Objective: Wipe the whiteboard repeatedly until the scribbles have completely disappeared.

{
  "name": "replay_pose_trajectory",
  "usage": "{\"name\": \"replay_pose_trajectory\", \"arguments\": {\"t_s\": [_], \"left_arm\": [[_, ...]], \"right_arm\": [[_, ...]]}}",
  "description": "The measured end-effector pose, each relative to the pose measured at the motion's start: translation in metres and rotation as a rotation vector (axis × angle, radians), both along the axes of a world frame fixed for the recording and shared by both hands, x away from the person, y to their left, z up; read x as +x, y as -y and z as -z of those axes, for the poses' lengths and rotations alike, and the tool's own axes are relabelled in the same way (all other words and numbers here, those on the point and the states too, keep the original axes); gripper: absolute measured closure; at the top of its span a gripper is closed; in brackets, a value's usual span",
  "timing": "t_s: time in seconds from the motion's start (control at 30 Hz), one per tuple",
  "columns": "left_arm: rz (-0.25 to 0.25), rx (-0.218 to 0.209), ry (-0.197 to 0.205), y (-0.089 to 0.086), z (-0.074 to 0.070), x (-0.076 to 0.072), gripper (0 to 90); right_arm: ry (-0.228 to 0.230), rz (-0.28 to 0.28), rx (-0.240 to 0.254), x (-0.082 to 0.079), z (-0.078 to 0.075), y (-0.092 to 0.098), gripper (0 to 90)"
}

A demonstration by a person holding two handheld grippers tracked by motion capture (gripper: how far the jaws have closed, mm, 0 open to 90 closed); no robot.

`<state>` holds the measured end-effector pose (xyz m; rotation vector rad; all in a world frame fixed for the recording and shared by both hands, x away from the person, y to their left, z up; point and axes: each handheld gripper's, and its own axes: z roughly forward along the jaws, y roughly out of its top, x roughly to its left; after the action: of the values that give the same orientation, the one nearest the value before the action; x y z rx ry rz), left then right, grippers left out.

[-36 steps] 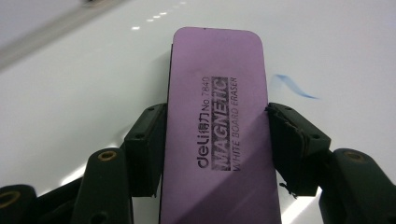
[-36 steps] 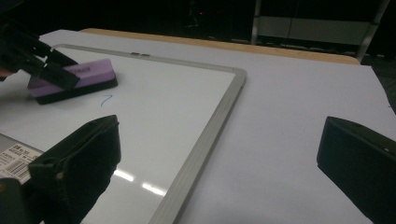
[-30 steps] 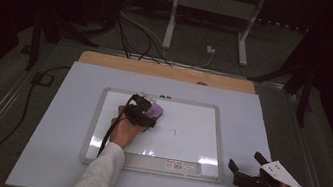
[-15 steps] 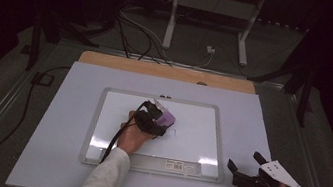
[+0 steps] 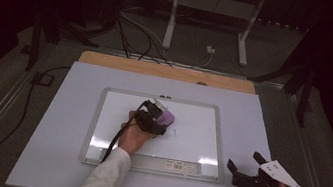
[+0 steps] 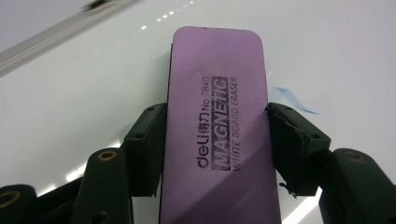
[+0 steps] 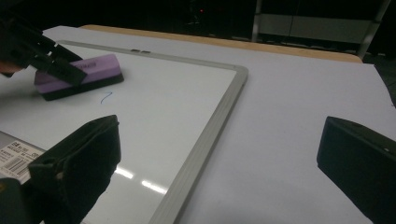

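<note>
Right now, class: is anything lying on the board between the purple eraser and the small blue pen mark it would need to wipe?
Nothing visible does. The purple eraser, clamped in the left hand-held gripper, sits on the whiteboard, and only bare white surface separates it from the blue mark just beside it.

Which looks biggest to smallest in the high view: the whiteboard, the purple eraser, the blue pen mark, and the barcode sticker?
1. whiteboard, by far the largest.
2. purple eraser, partly hidden by the left gripper.
3. barcode sticker, which looks near the eraser in size, so that order is unsure.
4. blue pen mark, smallest.
</note>
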<state>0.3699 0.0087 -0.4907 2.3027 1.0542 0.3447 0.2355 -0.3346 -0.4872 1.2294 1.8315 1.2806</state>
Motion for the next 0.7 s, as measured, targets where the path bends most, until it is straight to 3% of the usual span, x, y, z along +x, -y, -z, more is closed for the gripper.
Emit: {"name": "replay_pose_trajectory", "arguments": {"t_s": [0.1,0.17,0.27,0.47,0.53,0.6,0.7], "left_arm": [[0.084,0.008,0.003,0.014,-0.001,-0.013,42.1],[0.090,0.020,0.016,0.016,-0.001,-0.015,42.1],[0.041,0.024,0.031,0.010,0.000,-0.010,42.1],[-0.094,0.006,0.006,-0.019,0.000,0.009,42.1],[-0.102,-0.007,-0.001,-0.021,0.001,0.010,42.1],[-0.099,0.012,0.011,-0.018,0.000,0.007,42.1],[-0.054,0.003,0.000,-0.008,0.000,0.001,42.1]], "right_arm": [[-0.001,0.000,0.003,0.000,0.000,0.000,0.2],[0.001,-0.001,0.001,0.000,0.000,0.000,0.2],[0.001,0.000,0.001,0.000,0.000,0.000,0.3],[-0.001,0.006,0.006,0.000,0.000,0.003,0.2],[0.000,0.004,0.003,0.000,0.000,0.002,0.2],[-0.002,0.002,0.003,0.000,0.000,0.001,0.2],[-0.001,-0.002,-0.001,0.001,0.000,0.000,0.2]]}}
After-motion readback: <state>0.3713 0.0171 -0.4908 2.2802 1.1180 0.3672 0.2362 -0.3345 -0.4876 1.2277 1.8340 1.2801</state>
